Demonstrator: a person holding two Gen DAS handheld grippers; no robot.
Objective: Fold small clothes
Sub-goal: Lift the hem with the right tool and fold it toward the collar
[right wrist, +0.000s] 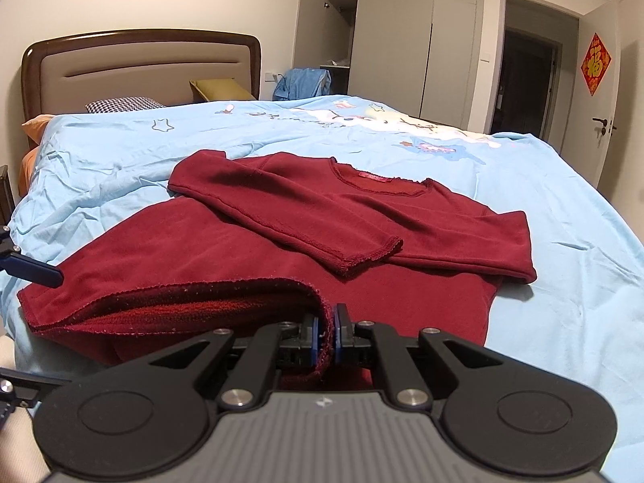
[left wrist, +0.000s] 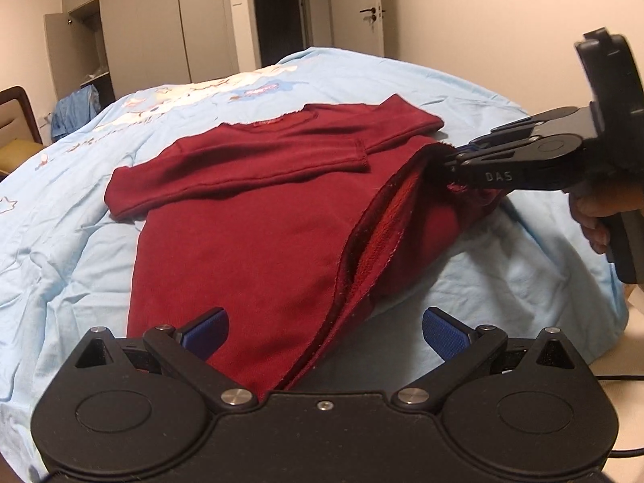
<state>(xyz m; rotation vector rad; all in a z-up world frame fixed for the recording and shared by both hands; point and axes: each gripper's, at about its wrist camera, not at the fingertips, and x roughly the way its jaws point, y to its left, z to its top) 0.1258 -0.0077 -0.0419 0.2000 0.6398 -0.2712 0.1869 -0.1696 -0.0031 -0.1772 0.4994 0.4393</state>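
A dark red long-sleeved top [left wrist: 249, 233] [right wrist: 225, 257] lies on the light blue bed cover, both sleeves folded across its chest. My right gripper [right wrist: 327, 330] [left wrist: 451, 163] is shut on one corner of the hem and holds it raised, so the fleecy inside shows. My left gripper [left wrist: 324, 332] stands open at the other end of the hem; the cloth edge runs between its blue pads [left wrist: 446, 336] without being clamped. In the right wrist view one left fingertip [right wrist: 40, 273] shows at the left edge.
The bed cover [left wrist: 80, 241] [right wrist: 563, 281] spreads wide around the top. A headboard [right wrist: 141, 64] and pillows stand at the far end. A wardrobe [right wrist: 402, 40] with an open door and a dark doorway [left wrist: 281, 12] lie beyond. A hand [left wrist: 595, 217] holds the right gripper's handle.
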